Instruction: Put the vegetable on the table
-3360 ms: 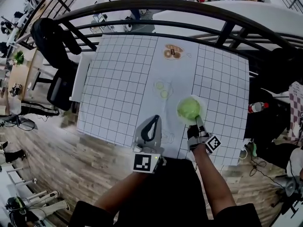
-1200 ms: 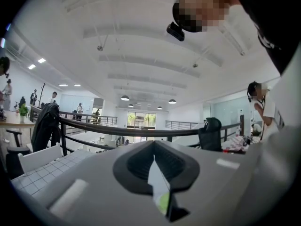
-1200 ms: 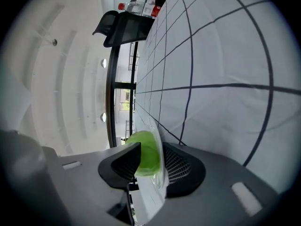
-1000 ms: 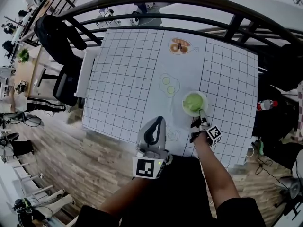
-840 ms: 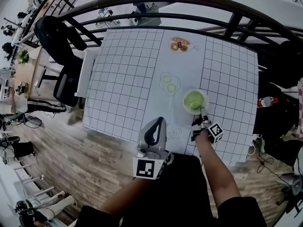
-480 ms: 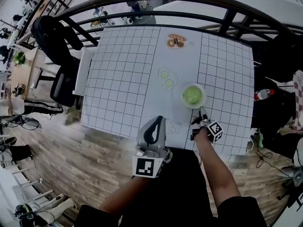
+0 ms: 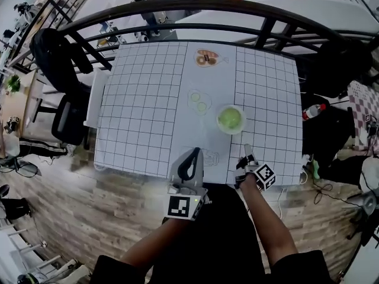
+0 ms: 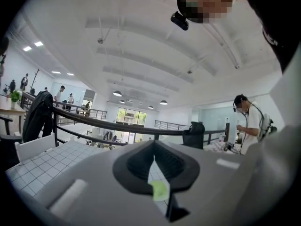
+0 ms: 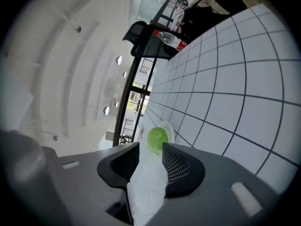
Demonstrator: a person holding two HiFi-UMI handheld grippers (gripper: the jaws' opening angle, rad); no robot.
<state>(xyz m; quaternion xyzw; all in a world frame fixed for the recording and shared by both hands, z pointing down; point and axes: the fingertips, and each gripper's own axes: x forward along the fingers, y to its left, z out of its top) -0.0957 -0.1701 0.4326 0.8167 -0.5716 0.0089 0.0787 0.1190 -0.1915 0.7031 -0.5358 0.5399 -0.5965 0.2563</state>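
My right gripper (image 7: pixel 246 151) hangs at the near edge of the table (image 7: pixel 142 99), jaws apart and closing on nothing; through their gap I see the green vegetable (image 7: pixel 230 119) sitting on its white plate (image 7: pixel 241 127), well clear of the pads, so I judge the placement done; my left gripper (image 7: pixel 193 156) idles nearby, jaws together and empty, parked out of the way; bare gridded cloth lies all round the plate, and the railing (image 7: pixel 177 7) bounds only the far side

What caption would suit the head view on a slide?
Green vegetable on a white plate on the gridded table; left gripper and right gripper at its near edge, the right's empty jaws closing.
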